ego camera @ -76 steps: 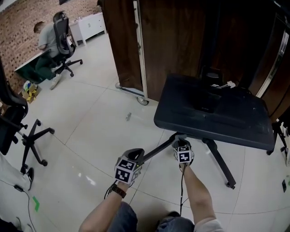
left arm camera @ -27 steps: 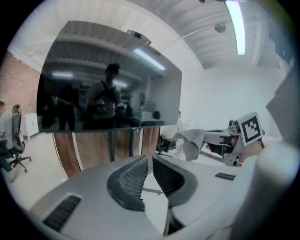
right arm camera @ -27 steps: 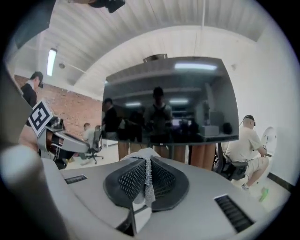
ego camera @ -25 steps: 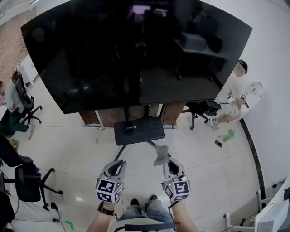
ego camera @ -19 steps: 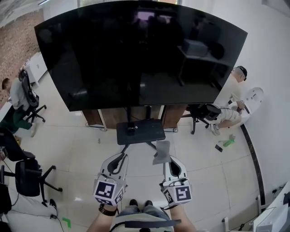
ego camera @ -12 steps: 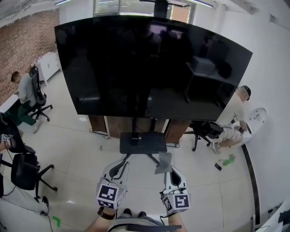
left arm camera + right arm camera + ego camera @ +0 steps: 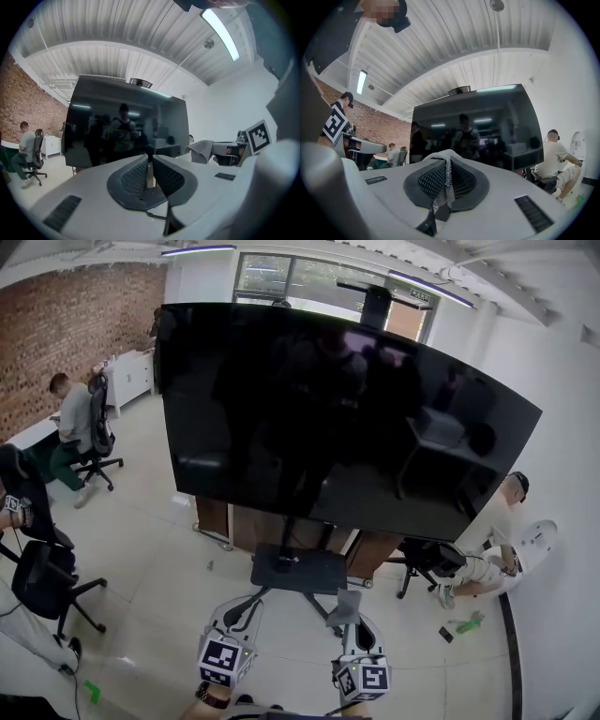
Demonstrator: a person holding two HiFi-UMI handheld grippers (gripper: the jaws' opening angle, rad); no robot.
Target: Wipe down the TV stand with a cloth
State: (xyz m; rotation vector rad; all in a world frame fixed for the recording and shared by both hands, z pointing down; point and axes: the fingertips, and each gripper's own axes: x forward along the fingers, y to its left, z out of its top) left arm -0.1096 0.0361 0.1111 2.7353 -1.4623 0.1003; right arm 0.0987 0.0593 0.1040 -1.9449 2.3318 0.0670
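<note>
The TV stand's black shelf [image 7: 298,570] sits on splayed legs under a large dark TV [image 7: 328,418]. Both grippers are held low in the head view, in front of the stand and apart from it. My right gripper [image 7: 350,620] is shut on a grey cloth [image 7: 344,606], which sticks up past its tips. In the right gripper view the cloth [image 7: 443,173] is pinched between the ribbed pads of the right gripper [image 7: 446,161]. My left gripper [image 7: 246,604] is shut with nothing in it. The left gripper view shows the left gripper [image 7: 150,164] with its pads almost touching, and the cloth [image 7: 204,149] off to the right.
A person sits at a desk at the left [image 7: 70,423] and another sits low by the right wall [image 7: 487,540]. Black office chairs [image 7: 37,577] stand at the left. A small green object [image 7: 467,622] lies on the tiled floor at the right.
Three seconds ago both grippers were low at the stand's shelf. Since then the head view has pulled back and tilted up, so the whole TV shows; the right gripper keeps the cloth.
</note>
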